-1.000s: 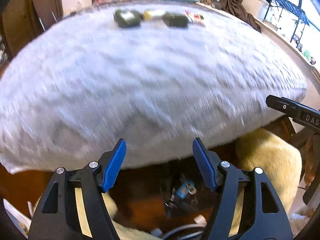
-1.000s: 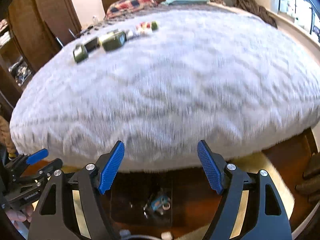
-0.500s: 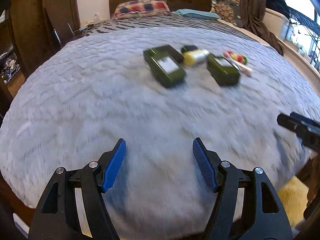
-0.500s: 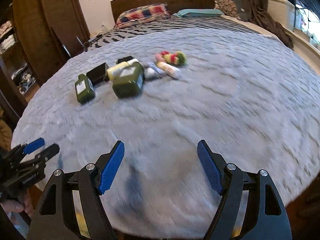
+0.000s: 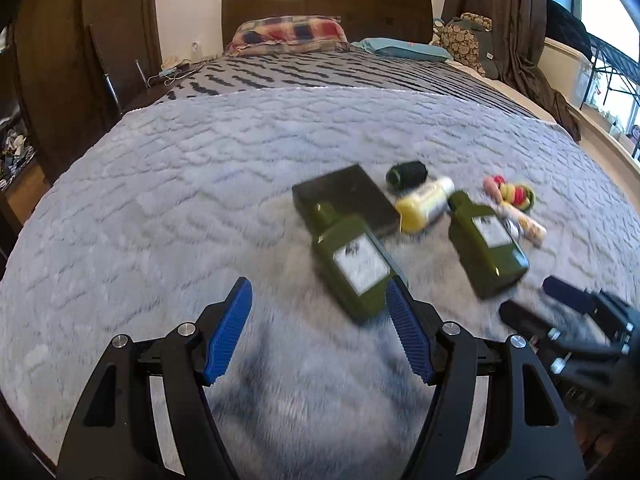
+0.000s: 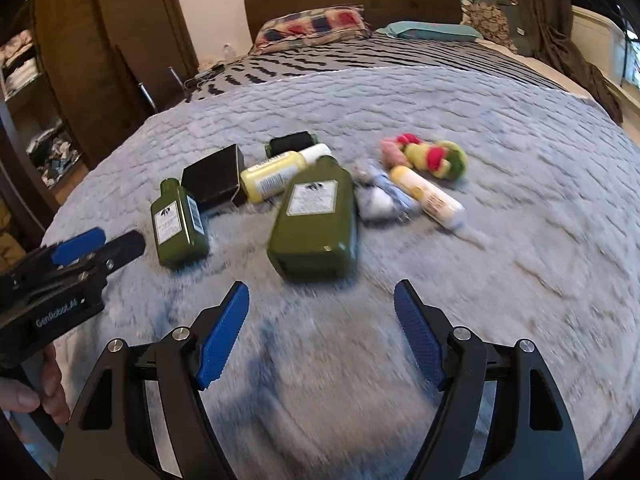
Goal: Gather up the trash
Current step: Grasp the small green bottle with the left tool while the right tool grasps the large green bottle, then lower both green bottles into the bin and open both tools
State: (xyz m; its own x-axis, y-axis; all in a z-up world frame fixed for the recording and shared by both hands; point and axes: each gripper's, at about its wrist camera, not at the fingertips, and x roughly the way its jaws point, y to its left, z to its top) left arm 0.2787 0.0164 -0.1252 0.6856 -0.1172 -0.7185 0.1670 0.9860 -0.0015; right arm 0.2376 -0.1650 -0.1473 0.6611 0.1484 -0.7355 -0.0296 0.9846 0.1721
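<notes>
A cluster of items lies on the grey fuzzy blanket [image 5: 160, 200]. In the left wrist view, a small green bottle [image 5: 354, 264] lies just ahead of my left gripper [image 5: 320, 328], close to its right fingertip. Behind it are a black box [image 5: 344, 196], a yellow bottle [image 5: 424, 204] and a larger green bottle [image 5: 486, 244]. In the right wrist view, that larger green bottle [image 6: 316, 220] lies just ahead of my right gripper [image 6: 322, 334]. A white crumpled wrapper [image 6: 378, 198], a cream tube [image 6: 428, 196] and a colourful knitted toy [image 6: 428, 156] lie to its right. Both grippers are open and empty.
A dark wooden headboard [image 5: 328, 8] and a checked pillow [image 5: 288, 30] are at the bed's far end. A wardrobe [image 6: 100, 60] stands to the left. Curtains [image 5: 516, 20] and a window are on the right. A hand [image 6: 24, 396] holds the left gripper's handle.
Both grippers have moved from the foot edge of the bed forward over the blanket. The items, far away before, now lie just ahead of the fingertips. The jaws have kept their width.
</notes>
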